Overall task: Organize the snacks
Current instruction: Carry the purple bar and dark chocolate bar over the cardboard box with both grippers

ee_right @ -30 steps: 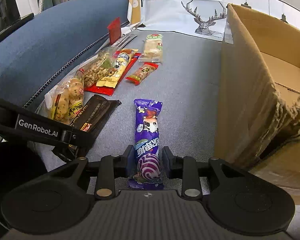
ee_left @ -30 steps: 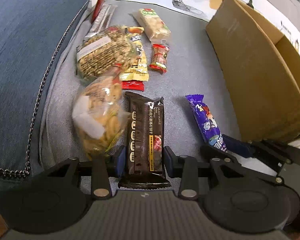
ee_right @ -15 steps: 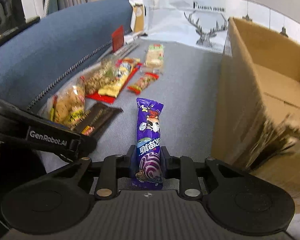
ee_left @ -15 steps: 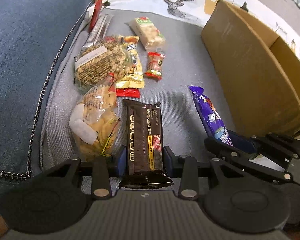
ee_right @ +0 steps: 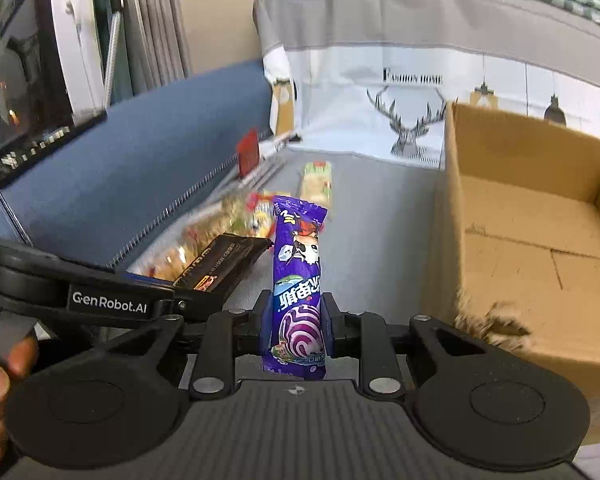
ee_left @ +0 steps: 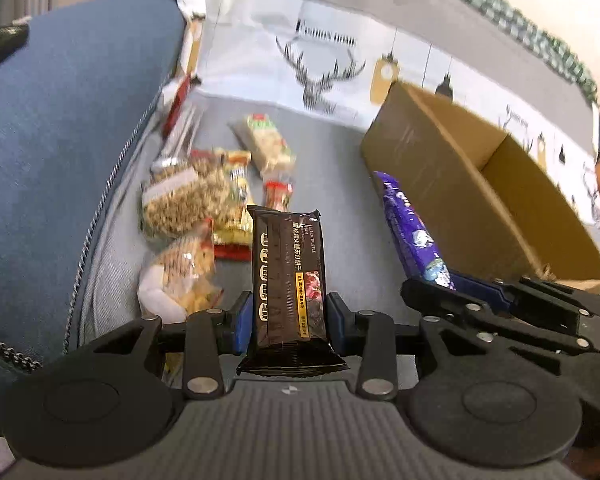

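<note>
Sofa seat (ee_left: pixel 340 200), grey, with a blue backrest (ee_left: pixel 60 140) to the left of both hand-held grippers. We work over it.

Cardboard box (ee_right: pixel 540 232), open-topped, ahead and to the right of the right hand-held gripper; its floor looks bare from here. We take it as the place for the snacks.

Loose snacks (ee_left: pixel 204 208) lie in a cluster on the seat, ahead and left of the left hand-held gripper: clear bags of biscuits, a yellow packet, a small red one, a pale bar further off.

Left hand-held gripper (ee_left: pixel 287 318) is clamped on a black biscuit pack (ee_left: pixel 286 272), gripped near its lower end, the rest standing out ahead, clear of the seat.

Right hand-held gripper (ee_right: pixel 296 326) is clamped on a purple candy pack (ee_right: pixel 298 276), likewise by its lower end, top pointing away.

Step in hand, as we judge: both packs picked, lift under way, carry to the box not yet done.

Next move calls for swinging both packs right, over the box's near wall, then letting go inside. The left has the longer way and must not cross the right.
</note>
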A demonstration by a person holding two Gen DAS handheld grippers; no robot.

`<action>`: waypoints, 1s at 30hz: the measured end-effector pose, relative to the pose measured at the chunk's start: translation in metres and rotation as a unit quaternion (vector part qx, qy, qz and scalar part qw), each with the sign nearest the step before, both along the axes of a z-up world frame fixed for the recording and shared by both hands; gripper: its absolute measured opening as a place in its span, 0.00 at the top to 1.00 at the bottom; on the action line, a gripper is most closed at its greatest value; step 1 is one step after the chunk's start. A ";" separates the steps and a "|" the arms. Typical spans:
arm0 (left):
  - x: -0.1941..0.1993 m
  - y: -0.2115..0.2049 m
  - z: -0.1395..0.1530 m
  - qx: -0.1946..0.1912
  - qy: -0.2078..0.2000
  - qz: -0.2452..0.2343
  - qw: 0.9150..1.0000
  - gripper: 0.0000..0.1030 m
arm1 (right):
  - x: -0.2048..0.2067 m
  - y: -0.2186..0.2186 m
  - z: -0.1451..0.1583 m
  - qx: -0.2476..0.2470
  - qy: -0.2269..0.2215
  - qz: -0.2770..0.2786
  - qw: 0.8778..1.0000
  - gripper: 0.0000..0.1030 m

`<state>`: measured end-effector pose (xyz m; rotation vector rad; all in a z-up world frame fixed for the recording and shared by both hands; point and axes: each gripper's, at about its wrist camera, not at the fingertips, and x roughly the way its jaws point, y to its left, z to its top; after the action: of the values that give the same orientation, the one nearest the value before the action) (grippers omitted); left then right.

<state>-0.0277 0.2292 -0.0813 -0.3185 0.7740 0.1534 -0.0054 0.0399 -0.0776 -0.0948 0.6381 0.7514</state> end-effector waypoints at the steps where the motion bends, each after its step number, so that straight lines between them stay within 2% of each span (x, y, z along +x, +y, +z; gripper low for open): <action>1: -0.003 0.000 0.002 -0.001 -0.009 0.002 1.000 0.59 | -0.001 -0.003 0.003 0.005 -0.003 -0.001 1.000 0.75; 11: -0.017 -0.001 0.017 0.001 -0.059 0.008 0.998 0.59 | -0.008 -0.029 0.027 0.041 -0.041 -0.009 0.998 0.75; 21: -0.025 0.001 0.024 -0.001 -0.090 0.012 0.996 0.59 | 0.001 -0.052 0.038 0.078 -0.047 -0.023 0.996 0.75; 30: -0.026 -0.009 0.038 0.000 -0.088 0.025 0.996 0.59 | 0.010 -0.065 0.043 0.104 -0.046 -0.038 0.993 0.75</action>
<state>-0.0532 0.2206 -0.0435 -0.3472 0.5912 0.1696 0.0049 -0.0249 -0.0350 0.0864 0.4699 0.7319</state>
